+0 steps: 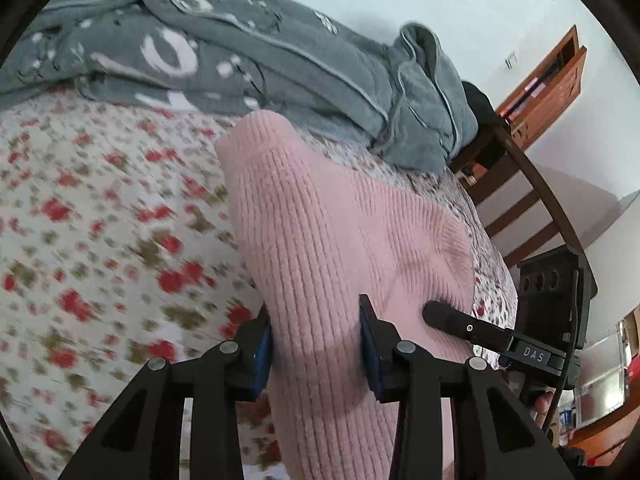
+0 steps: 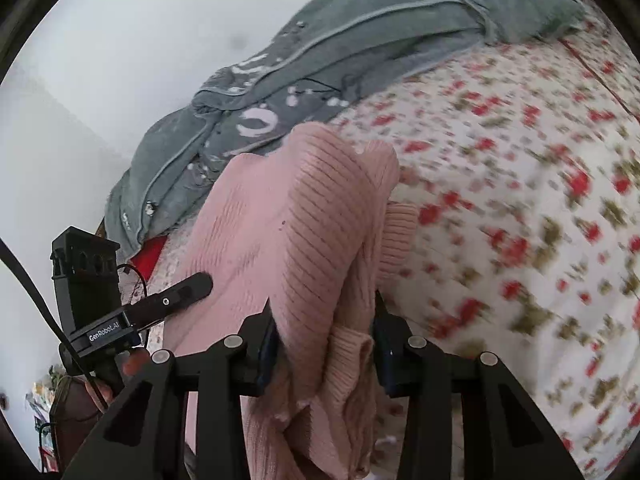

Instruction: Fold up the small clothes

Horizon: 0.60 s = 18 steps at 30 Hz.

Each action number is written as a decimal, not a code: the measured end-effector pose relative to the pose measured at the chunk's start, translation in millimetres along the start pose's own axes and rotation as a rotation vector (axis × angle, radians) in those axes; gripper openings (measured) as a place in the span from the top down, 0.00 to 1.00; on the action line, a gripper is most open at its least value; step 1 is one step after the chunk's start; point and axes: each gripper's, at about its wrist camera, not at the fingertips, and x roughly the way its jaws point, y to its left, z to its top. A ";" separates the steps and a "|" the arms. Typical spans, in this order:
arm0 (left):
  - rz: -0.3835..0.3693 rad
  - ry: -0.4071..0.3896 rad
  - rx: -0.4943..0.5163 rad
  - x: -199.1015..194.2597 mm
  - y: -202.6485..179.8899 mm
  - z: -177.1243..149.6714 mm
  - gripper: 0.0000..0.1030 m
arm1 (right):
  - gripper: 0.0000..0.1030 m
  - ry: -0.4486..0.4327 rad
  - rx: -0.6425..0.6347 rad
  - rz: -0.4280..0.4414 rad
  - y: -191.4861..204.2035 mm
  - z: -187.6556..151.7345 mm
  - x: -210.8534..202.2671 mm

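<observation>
A pink ribbed knit garment (image 1: 332, 232) hangs bunched over the floral bedsheet (image 1: 100, 220). My left gripper (image 1: 316, 344) is shut on a thick fold of it. In the right wrist view the same pink garment (image 2: 296, 240) is bunched, with a ribbed cuff (image 2: 400, 232) showing to the right. My right gripper (image 2: 324, 332) is shut on another fold of it. Each view shows the other gripper's finger against the knit: the right one (image 1: 460, 324) and the left one (image 2: 176, 296).
A grey patterned blanket (image 1: 240, 52) lies heaped along the far side of the bed, also in the right wrist view (image 2: 320, 60). A wooden chair (image 1: 528, 184) and a wooden shelf (image 1: 548, 80) stand beyond the bed edge. The sheet also fills the right (image 2: 520, 200).
</observation>
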 end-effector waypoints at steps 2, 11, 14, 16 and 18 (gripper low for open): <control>0.023 -0.016 -0.003 -10.6 7.1 10.5 0.65 | 0.61 0.008 -0.012 0.017 13.1 6.9 10.1; 0.132 -0.048 -0.059 -34.7 73.3 56.5 0.65 | 0.61 0.061 -0.056 0.086 61.5 35.4 84.6; 0.154 -0.036 -0.075 -24.3 94.2 59.3 0.65 | 0.61 0.083 -0.081 0.067 65.2 40.0 110.7; 0.171 -0.014 -0.087 -10.0 107.6 61.0 0.65 | 0.61 0.104 -0.088 0.042 60.8 41.5 129.6; 0.177 0.015 -0.106 7.9 121.5 60.5 0.65 | 0.61 0.123 -0.091 0.003 52.9 41.5 148.5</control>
